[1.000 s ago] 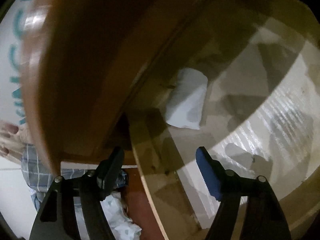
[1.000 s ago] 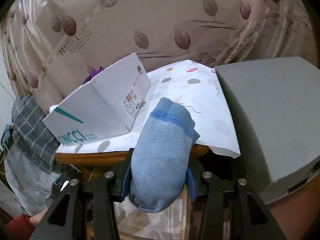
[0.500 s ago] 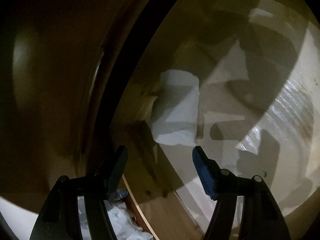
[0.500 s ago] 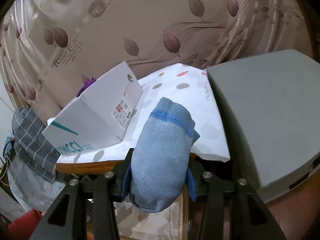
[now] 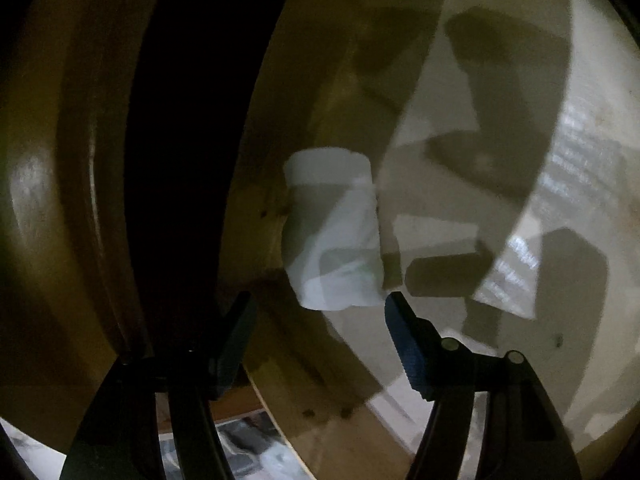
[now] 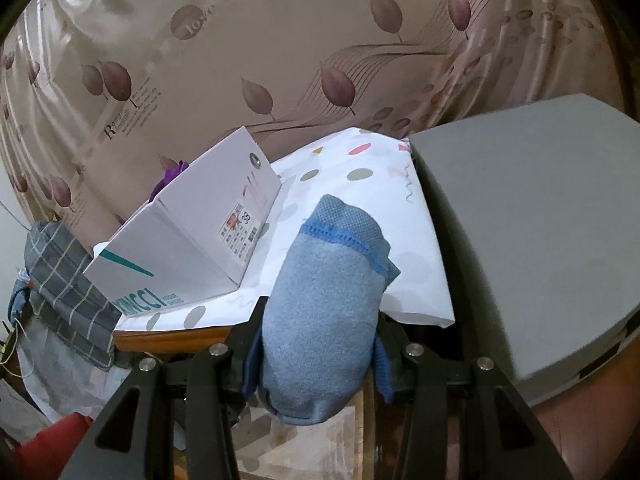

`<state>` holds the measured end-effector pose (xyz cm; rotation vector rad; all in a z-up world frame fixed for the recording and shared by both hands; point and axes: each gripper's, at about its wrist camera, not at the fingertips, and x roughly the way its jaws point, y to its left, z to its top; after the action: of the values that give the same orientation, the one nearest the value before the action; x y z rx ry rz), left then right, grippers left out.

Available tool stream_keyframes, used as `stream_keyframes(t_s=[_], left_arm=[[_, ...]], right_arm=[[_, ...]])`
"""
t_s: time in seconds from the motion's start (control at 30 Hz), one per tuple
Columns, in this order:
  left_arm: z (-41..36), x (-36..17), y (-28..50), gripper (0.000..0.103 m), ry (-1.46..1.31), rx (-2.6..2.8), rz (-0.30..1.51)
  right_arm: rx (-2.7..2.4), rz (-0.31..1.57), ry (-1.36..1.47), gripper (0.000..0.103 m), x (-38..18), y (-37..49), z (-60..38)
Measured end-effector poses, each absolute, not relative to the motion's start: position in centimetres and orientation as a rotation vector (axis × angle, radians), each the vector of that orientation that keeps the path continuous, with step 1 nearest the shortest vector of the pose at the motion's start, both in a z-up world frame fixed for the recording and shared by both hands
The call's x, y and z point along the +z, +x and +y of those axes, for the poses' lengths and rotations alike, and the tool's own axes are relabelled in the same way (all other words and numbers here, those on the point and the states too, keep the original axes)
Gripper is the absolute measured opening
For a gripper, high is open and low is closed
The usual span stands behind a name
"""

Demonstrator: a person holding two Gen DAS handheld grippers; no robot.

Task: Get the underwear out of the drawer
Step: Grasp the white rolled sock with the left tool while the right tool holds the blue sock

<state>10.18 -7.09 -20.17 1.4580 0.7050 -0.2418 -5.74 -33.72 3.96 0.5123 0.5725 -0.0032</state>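
Observation:
In the left wrist view a white folded piece of underwear (image 5: pixel 332 232) lies on the pale drawer floor (image 5: pixel 520 240), against the drawer's wooden side wall (image 5: pixel 272 160). My left gripper (image 5: pixel 320 312) is open inside the drawer, its fingertips just short of the white piece's near end. In the right wrist view my right gripper (image 6: pixel 320 344) is shut on a rolled light-blue piece of underwear (image 6: pixel 324 304) and holds it above the table edge.
A white shoe box (image 6: pixel 192 248) stands on a dotted white cloth (image 6: pixel 360 176) on the table. A grey flat box (image 6: pixel 528 232) is at the right. A checked grey cloth (image 6: pixel 60 272) hangs at the left. A leaf-patterned curtain (image 6: pixel 320 40) is behind.
My left gripper has moved deeper into the drawer, closer to the white piece. My right gripper, still holding the blue roll, has lifted and shifted slightly over the table.

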Motion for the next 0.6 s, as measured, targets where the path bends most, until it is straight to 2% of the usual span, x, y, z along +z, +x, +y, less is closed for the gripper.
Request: stream_keyframes(t_s=[0.07,0.1,0.17,0.37,0.6], left_arm=[[-7.0,-20.5,10.1,0.060,1.472,-0.255,0.708],[-6.9,-20.6,10.1,0.053,1.477,-0.259,0.716],[-6.9,-21.0,10.3,0.049,1.498,-0.273,0.721],[-7.3,-21.0,10.7,0.050,1.477,-0.284,0.715],[-7.5,-21.5,11.9,0.055,1.491,-0.298,0.700]], right_arm=[[0.010,0.579,0.531,0.045,3.8,-5.6,-33.8],[0.013,0.582,0.541,0.045,3.7,-5.6,-33.9],[0.018,0.587,0.551,0.045,3.5,-5.5,-33.9],[0.028,0.595,0.530,0.045,3.5,-5.4,-33.4],[0.038,0.610,0.518,0.045,3.3,-5.0,-33.0]])
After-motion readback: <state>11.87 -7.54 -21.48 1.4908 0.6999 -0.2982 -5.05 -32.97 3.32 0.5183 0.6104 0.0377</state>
